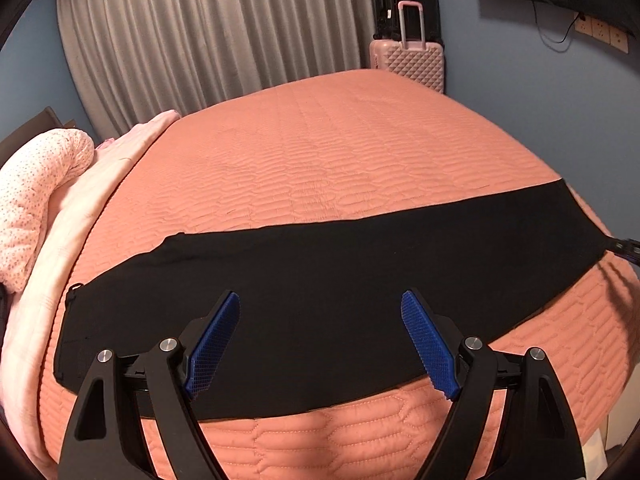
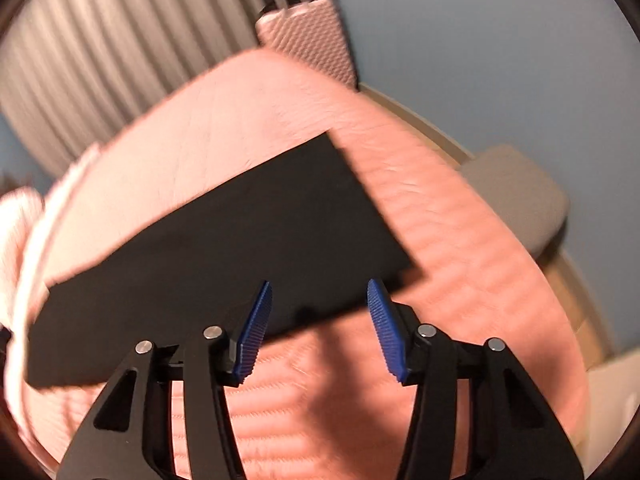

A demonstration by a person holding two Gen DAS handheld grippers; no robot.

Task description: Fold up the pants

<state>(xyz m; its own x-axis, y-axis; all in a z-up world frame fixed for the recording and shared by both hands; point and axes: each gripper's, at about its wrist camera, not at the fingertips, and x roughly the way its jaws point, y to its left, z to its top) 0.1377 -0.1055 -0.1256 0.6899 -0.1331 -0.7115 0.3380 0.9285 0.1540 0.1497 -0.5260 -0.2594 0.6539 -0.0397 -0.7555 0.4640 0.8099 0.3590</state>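
Black pants [image 1: 320,264] lie flat in a long band across the near part of a bed with a salmon quilted cover [image 1: 340,152]. My left gripper [image 1: 320,296] hovers over the middle of the band, open wide, with nothing between its blue pads [image 1: 216,344]. The right wrist view is blurred. In it the pants [image 2: 240,232] run from lower left to upper right, with a straight end at the upper right. My right gripper [image 2: 320,283] stands open above their near edge and grips no cloth. Its dark tip [image 1: 628,250] shows beside the pants' right end.
A speckled pink duvet [image 1: 36,200] and a pale sheet [image 1: 80,220] are heaped at the bed's left side. A pink suitcase [image 1: 408,62] and a black one [image 1: 404,0] stand behind the bed by grey curtains [image 1: 200,40]. A grey stool [image 2: 516,196] sits to the bed's right.
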